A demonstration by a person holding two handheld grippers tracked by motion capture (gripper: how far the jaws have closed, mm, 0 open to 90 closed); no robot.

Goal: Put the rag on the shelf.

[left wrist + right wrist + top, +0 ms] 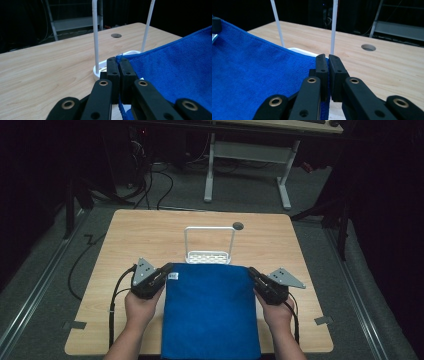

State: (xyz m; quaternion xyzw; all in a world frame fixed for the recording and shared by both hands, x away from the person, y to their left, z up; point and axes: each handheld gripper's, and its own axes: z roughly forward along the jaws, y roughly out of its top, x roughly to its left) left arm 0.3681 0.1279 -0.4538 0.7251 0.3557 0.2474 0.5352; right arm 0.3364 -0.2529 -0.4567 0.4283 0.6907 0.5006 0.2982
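Observation:
A blue towel [210, 312] hangs stretched between my two grippers, its top edge lifted off the wooden table [150, 235] and its lower part draping over the near edge. My left gripper [167, 268] is shut on the towel's top left corner [120, 59]. The right gripper [251, 271] is shut on the top right corner; in the right gripper view the blue cloth [262, 77] runs into its closed jaws [328, 58]. Just behind the towel's top edge stands a white rack [209, 245] with a tall hoop handle and a perforated base.
A round cable hole [238, 225] sits in the table behind the rack. Black cables trail from both grippers toward the near edge. Beyond the table stands a white desk frame [245, 165] on dark floor, and floor rails run along both sides.

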